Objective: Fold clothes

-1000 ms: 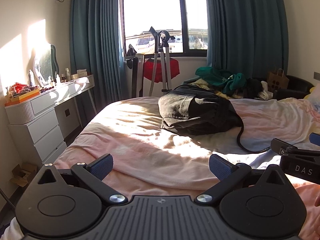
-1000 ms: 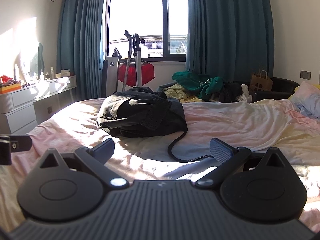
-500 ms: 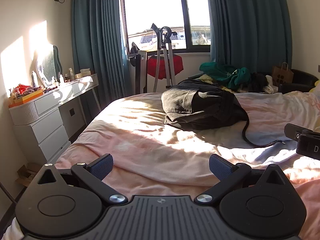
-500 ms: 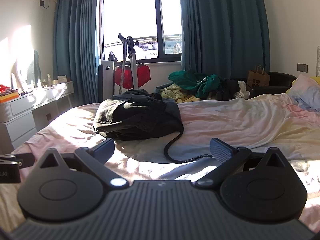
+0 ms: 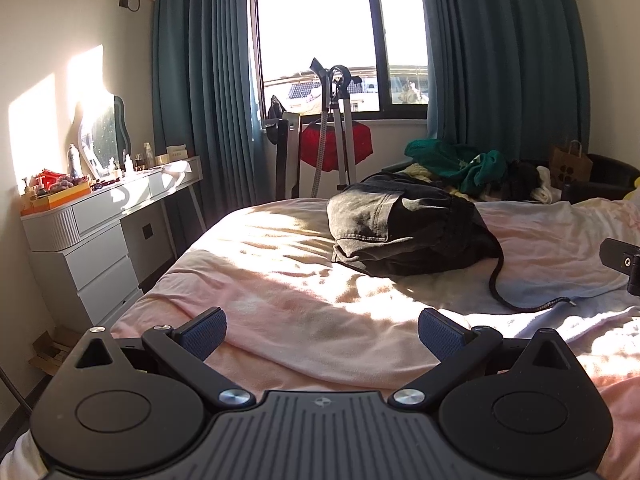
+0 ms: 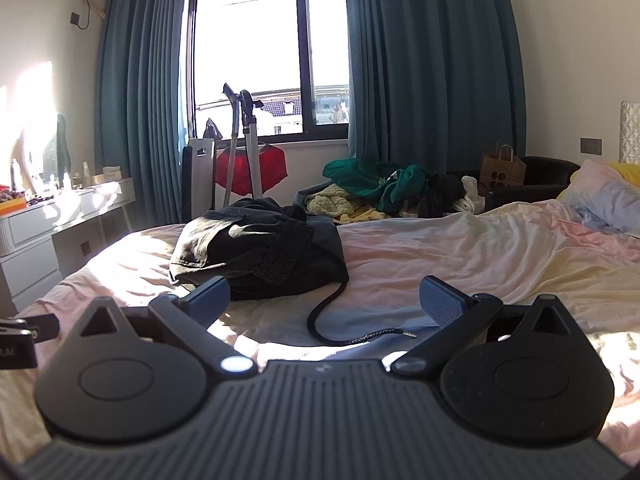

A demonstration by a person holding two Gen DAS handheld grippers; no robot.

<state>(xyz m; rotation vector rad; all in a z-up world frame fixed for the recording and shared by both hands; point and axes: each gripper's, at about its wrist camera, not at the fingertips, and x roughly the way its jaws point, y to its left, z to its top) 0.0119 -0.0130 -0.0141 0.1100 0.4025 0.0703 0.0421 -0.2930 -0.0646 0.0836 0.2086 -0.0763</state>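
Left gripper (image 5: 322, 330): fingers (image 5: 204, 330) spread wide, held nothing, hung low over the pink bed sheet (image 5: 304, 312). Right gripper (image 6: 326, 300): fingers (image 6: 442, 300) spread wide too, also held nothing, just above the sheet. Farther out, a heap of dark clothes (image 5: 404, 232) lay bunched on the bed, near the far edge, well apart from both. A black cord (image 6: 332, 320) trailed from the heap toward the right gripper. Probably the very start: nothing picked up yet. Next move likely called for reaching forward to the heap and pinching an edge of cloth. More clothes (image 6: 372, 186) piled beyond the bed.
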